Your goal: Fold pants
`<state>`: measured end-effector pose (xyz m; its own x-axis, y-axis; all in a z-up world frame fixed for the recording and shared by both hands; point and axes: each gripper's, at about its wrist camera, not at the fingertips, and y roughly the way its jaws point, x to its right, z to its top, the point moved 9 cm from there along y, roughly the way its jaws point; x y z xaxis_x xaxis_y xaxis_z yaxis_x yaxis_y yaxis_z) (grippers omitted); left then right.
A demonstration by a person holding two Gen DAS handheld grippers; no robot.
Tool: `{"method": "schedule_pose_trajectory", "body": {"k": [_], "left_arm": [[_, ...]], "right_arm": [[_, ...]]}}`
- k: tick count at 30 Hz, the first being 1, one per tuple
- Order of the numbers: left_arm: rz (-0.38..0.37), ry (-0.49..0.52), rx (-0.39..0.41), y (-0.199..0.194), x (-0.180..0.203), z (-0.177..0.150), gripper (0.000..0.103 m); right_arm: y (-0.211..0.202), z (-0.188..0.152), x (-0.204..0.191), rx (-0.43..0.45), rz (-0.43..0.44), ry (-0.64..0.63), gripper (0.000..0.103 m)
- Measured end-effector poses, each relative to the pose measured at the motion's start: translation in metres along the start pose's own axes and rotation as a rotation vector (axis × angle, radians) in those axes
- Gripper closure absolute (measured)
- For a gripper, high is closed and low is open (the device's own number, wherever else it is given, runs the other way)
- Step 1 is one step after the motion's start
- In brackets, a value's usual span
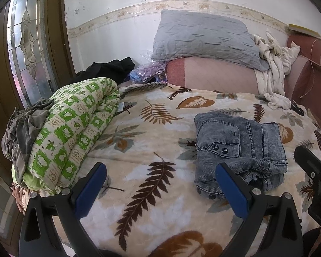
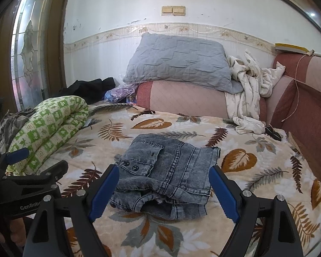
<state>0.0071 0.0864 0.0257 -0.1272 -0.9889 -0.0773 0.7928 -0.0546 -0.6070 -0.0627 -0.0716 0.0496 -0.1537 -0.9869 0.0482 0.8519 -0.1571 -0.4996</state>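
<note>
Grey denim pants (image 2: 167, 171) lying on the leaf-patterned blanket (image 2: 246, 175) of the bed, already doubled into a compact, thick bundle, with a buttoned pocket flap uppermost and raw, bunched layers showing along the edge nearest me. My right tongs (image 2: 163, 190) hang just short of the bundle, spread wide and empty, one blue pad to each side of it. My left tongs (image 1: 162, 189) are likewise parted and hold nothing, over bare blanket with the pants (image 1: 239, 147) off to their right.

Handling, as I judge it: the denim looks heavy and fairly stiff for cloth, so a fold should keep its crease, yet the stacked layers may slide over one another if only the top one is pinched. The seamed edges and the waistband offer the firmest hold; the loose near edge should be gripped through all its layers. The plush blanket beneath may drag on the cloth.
</note>
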Motion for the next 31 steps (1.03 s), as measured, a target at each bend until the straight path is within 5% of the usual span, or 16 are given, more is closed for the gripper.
{"method": "schedule_pose_trajectory", "body": {"k": [31], "left_arm": [[-0.031,-0.020,-0.024,0.020,-0.001,-0.002,0.002]], "right_arm": [[0.033,-0.004,0.004,-0.038,-0.014,0.013,0.015]]}}
